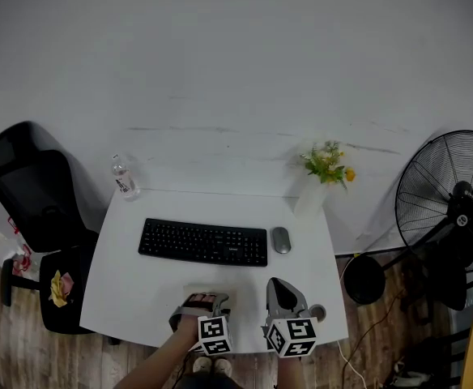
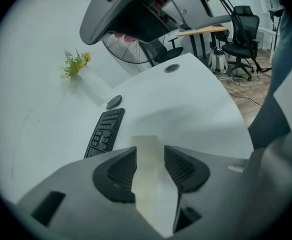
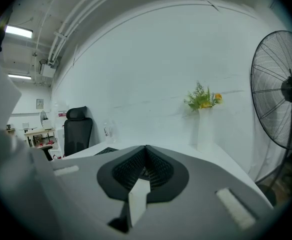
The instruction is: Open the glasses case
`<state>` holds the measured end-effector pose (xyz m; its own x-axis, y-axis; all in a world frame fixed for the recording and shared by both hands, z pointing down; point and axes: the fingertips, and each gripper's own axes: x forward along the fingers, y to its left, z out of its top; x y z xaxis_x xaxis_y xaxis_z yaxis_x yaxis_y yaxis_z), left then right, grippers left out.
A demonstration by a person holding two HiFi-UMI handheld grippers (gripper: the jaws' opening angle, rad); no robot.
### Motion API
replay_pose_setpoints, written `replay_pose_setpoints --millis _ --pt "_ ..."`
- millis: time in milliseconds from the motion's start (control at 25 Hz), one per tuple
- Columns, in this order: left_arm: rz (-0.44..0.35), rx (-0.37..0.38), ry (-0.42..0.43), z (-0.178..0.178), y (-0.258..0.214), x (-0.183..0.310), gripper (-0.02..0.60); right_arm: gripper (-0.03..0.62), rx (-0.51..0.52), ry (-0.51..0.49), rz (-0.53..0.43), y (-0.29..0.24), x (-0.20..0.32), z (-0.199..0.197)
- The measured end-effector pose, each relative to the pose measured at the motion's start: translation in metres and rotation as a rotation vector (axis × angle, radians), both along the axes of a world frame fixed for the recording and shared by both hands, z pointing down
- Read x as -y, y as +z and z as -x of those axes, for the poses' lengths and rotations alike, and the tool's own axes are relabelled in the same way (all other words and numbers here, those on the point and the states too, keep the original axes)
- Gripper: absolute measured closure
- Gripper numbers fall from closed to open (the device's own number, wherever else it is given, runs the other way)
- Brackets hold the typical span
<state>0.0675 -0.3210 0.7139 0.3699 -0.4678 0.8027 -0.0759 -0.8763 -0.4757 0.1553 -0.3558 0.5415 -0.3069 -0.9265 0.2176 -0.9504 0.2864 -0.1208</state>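
The glasses case (image 2: 147,149) is a pale cream oblong lying flat on the white desk (image 1: 131,290) near its front edge. In the head view only a strip of the case (image 1: 212,291) shows past my left gripper (image 1: 200,300). In the left gripper view, my left gripper (image 2: 150,168) points steeply down over the case, jaws open, with the case between the two dark pads (image 2: 118,171) and a gap on the right side. My right gripper (image 1: 279,288) hovers to the right of the case and points almost level. Its pads meet in the right gripper view, so my right gripper (image 3: 146,160) is shut on nothing.
A black keyboard (image 1: 202,242) and a grey mouse (image 1: 281,239) lie behind the case. A water bottle (image 1: 124,177) stands at the back left and a white vase of flowers (image 1: 317,181) at the back right. A round cable hole (image 1: 317,312) is by my right gripper. A floor fan (image 1: 455,201) stands to the right of the desk and a black chair (image 1: 34,193) to the left.
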Motion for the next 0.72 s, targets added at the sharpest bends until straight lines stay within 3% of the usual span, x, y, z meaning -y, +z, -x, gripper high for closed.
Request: replay_pose_setpoints --millis 720 --pt "-0.018 0.047 0.006 0.002 0.008 0.01 0.453 0.583 0.003 0.014 0.006 0.002 0.001 -0.005"
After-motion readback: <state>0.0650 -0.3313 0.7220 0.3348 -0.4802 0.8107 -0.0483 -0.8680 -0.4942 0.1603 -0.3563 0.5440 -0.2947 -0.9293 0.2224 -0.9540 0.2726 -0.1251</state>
